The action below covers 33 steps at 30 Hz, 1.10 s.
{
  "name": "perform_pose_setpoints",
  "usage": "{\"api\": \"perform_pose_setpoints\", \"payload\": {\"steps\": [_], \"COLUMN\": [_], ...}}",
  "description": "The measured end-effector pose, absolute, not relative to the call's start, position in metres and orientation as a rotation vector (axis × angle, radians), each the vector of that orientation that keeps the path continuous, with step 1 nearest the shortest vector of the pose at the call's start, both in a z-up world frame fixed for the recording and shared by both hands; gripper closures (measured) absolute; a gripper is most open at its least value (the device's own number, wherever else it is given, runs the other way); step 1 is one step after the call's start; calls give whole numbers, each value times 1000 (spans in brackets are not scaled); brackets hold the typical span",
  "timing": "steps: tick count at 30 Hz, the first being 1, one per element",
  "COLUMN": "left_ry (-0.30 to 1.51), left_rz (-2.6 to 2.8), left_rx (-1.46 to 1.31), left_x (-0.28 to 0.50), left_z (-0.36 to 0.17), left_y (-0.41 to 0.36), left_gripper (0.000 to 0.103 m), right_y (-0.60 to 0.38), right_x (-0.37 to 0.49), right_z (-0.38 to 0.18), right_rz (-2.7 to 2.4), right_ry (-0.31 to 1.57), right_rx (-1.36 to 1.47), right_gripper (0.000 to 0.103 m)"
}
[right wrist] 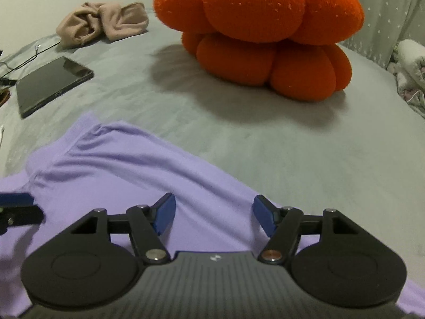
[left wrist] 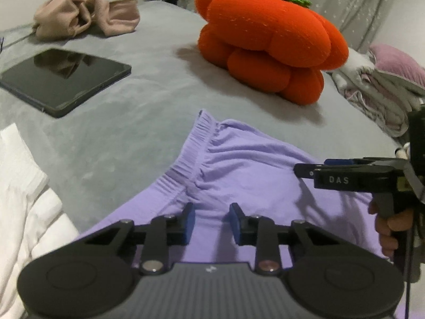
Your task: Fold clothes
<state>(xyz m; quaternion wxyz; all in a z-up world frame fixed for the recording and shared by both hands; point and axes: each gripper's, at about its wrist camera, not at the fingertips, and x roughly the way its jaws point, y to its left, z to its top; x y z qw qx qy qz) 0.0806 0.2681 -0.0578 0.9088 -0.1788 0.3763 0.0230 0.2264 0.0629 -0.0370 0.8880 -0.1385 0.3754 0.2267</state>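
A lilac garment (left wrist: pixel 239 164) is spread on the grey bed cover (left wrist: pixel 119 122), directly beneath and ahead of both sets of jaws. The left gripper (left wrist: pixel 212 222) is held with its jaws narrowly parted, nothing pinched between them; the gathered waistband (left wrist: pixel 186 154) lies just beyond. The right gripper (right wrist: pixel 213 216) is held wide open over the garment's far edge, empty.
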Motion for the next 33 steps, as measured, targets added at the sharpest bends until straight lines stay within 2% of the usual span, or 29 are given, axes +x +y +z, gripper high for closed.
{"api": "perform_pose_setpoints", "payload": {"steps": [3, 5, 6, 7, 8, 25, 33], "left_ry": [778, 779, 778, 778, 776, 757, 721], "left_rz": [46, 44, 46, 48, 49, 111, 124], "left_rx": [-397, -419, -428, -436, -440, -490, -437], "left_x": [80, 79, 78, 77, 76, 71, 57], "left_z": [-60, -61, -62, -62, -63, -65, -67], "left_y": [274, 279, 280, 282, 283, 281, 271], "left_gripper": [79, 81, 83, 86, 86, 86, 86], "right_y": [66, 67, 68, 70, 73, 72, 70], "right_x": [240, 245, 244, 243, 239, 118, 54], "right_z": [-41, -42, -40, -38, -35, 63, 63], "right_rz": [475, 484, 500, 513, 510, 461, 526], "right_ry": [805, 825, 836, 845, 849, 654, 636], "right_rx": [-285, -277, -264, -253, -260, -345, -380], "right_gripper": [35, 43, 61, 84, 99, 101, 101]}}
